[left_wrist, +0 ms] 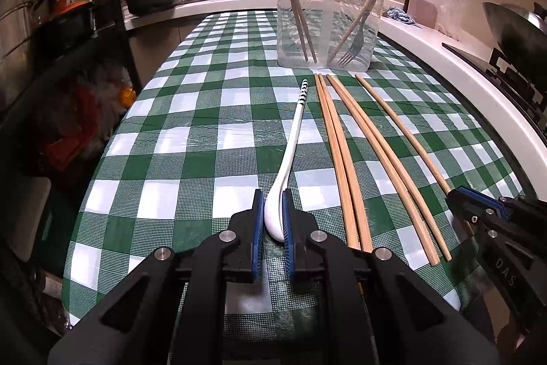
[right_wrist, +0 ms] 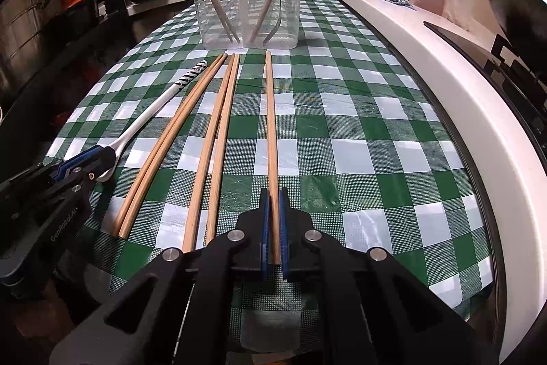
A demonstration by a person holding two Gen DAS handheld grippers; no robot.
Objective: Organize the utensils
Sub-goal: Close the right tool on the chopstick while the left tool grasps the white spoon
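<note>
Nearest the left camera, the left tongs (left_wrist: 272, 218) are clenched on the bowl of the white spoon (left_wrist: 289, 153), the blue pads (left_wrist: 257, 228) pressing its two sides; the spoon lies on the checked bench (left_wrist: 164, 139), its long axis running away from the tongs, bowl near and striped handle tip far, leaning a little right toward the tub (left_wrist: 330, 19). The right tongs (right_wrist: 272, 228) are clenched on the near end of a single chopstick (right_wrist: 270, 125), which lies flat and points almost straight at the tub; two pairs of chopsticks (right_wrist: 191, 139) rest between it and the spoon, apart from both. To lift well, each piece should probably come up level first, then tip upright, since a grip at one end leaves a long lever that may swing or slip; the glossy spoon bowl looks the likelier to slide, so a slow rise seems wise. Farthest, the clear tub stands upright at the far end of the cloth, already holding chopsticks and a fork (left_wrist: 354, 47).
</note>
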